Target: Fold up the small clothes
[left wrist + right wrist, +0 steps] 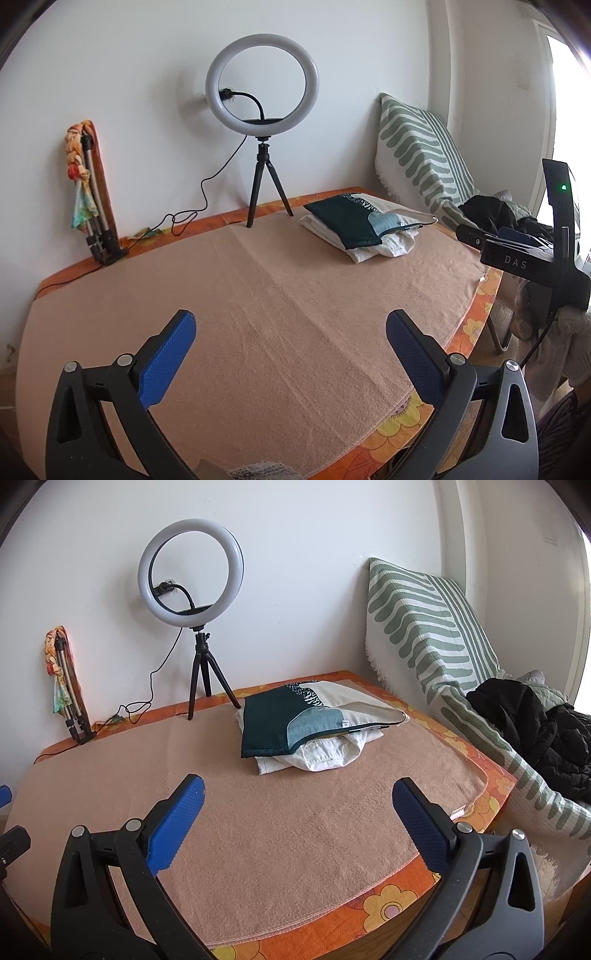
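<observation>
A small stack of folded clothes (314,723), a dark green and teal patterned piece on top of white ones, lies at the far right of the tan towel (277,830). It also shows in the left wrist view (365,225). My left gripper (290,325) is open and empty, low over the towel's near part. My right gripper (297,794) is open and empty, a short way in front of the stack. In the left wrist view the right gripper's black body (524,254) shows at the right edge.
A ring light on a black tripod (201,642) stands at the back, its cable trailing left. A folded tripod with a colourful cloth (68,686) leans on the wall. A green-striped cushion (436,635) and a black jacket (535,731) lie to the right. An orange flowered cover (391,904) edges the table.
</observation>
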